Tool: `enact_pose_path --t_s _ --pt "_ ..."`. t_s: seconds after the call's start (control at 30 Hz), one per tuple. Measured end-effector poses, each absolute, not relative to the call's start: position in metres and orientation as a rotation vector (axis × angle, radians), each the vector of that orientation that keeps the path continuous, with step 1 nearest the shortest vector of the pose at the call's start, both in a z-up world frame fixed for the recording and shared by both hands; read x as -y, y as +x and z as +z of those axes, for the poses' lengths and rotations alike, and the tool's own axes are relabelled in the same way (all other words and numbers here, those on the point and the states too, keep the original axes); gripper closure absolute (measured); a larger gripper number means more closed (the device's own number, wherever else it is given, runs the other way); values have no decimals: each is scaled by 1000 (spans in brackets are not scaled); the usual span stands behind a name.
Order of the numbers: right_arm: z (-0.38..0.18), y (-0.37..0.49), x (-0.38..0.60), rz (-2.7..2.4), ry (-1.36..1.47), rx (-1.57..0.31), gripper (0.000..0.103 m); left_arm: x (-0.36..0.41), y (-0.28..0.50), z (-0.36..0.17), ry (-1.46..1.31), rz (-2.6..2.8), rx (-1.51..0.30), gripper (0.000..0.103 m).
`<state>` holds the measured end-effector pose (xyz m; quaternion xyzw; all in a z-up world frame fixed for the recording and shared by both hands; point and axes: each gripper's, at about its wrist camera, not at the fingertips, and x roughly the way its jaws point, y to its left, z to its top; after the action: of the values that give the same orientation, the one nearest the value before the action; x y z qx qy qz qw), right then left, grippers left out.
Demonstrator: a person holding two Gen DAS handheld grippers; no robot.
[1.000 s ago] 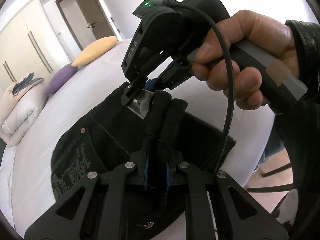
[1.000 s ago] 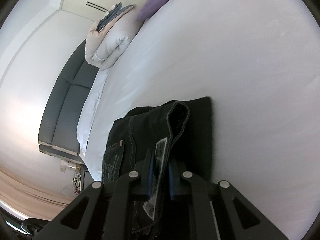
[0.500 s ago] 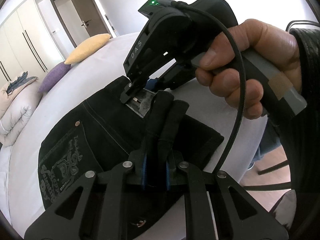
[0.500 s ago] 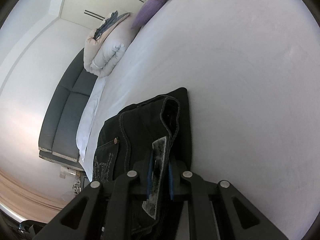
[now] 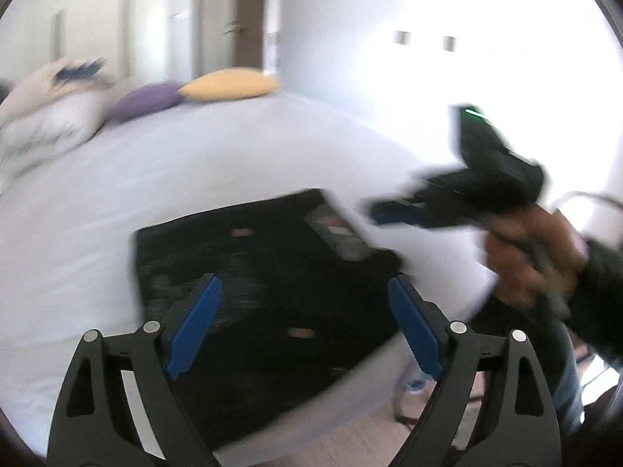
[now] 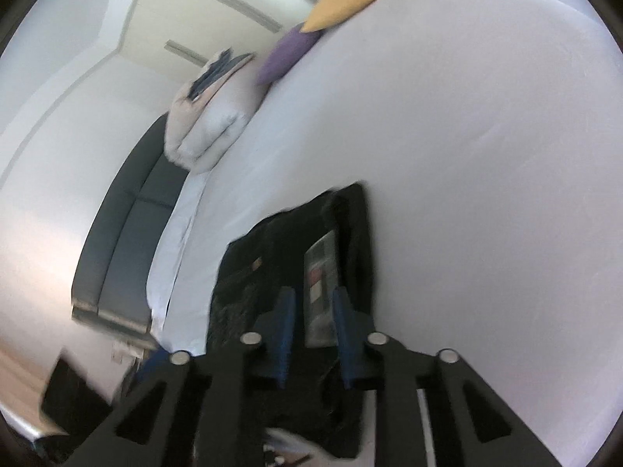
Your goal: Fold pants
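The black pants (image 5: 272,272) lie folded in a flat rectangle on the white bed (image 5: 194,163), near its front edge, with a grey label patch at the waistband. My left gripper (image 5: 303,307) is wide open and empty above the pants. My right gripper (image 6: 311,307) is partly open and empty, just above the waistband end of the pants (image 6: 342,233). In the left wrist view the right gripper (image 5: 393,210) hovers to the right of the pants, held by a hand. Both views are blurred by motion.
A yellow pillow (image 5: 233,85) and a purple pillow (image 5: 144,101) lie at the far end of the bed, with a folded duvet (image 5: 43,109) to their left. A grey sofa (image 6: 117,241) stands beside the bed. A door (image 5: 233,15) is behind.
Both grippers have let go of the pants and opened. The pants now lie flat on the bed. Both grippers have pulled back and up, the right one off to the right.
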<state>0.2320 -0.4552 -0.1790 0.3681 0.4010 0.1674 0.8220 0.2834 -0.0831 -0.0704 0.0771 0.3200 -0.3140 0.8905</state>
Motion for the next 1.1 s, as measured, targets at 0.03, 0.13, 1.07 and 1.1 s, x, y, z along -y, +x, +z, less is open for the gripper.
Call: enact_pose_path --t_s 0.03,0.13,1.07,1.1 --pt "-179 232 445 376 761 -870 91 76 300 -75 159 -603 -684 19" --pt "-188 236 423 363 713 -934 92 64 361 -97 177 -489 -807 69" --pt "-194 184 404 198 549 -949 103 84 356 -137 344 -402 -891 72" --pt "-194 183 404 202 550 -949 103 83 355 -137 340 -403 -892 72"
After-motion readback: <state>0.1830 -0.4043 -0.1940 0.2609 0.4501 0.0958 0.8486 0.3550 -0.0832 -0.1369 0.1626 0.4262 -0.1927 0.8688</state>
